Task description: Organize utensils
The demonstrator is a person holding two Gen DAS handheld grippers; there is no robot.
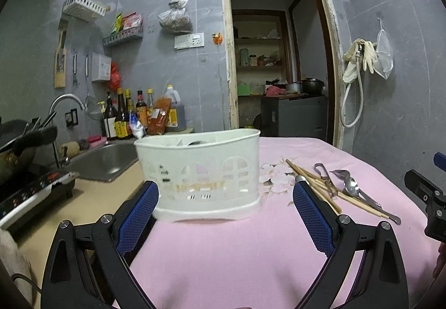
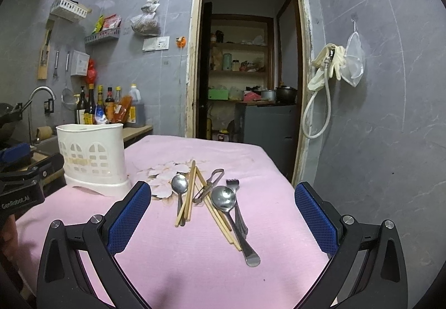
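Pink cloth (image 2: 195, 267) w/ pale floral print under fingers. White basket (image 2: 93, 155), arch cutouts. Silver spoons (image 2: 223, 198), tan chopsticks (image 2: 191, 192). Blue mesh-textured fingers (image 2: 316, 218), black frames.

The white perforated utensil caddy (image 2: 93, 158) stands upright on my left, at the pink cloth's edge. To its right the utensils lie loose in one overlapping pile — a small spoon (image 2: 179, 186), wooden chopsticks (image 2: 189, 194), a metal peeler (image 2: 209, 186), a large spoon (image 2: 227, 204) and a fork (image 2: 235, 197), partly beneath it.
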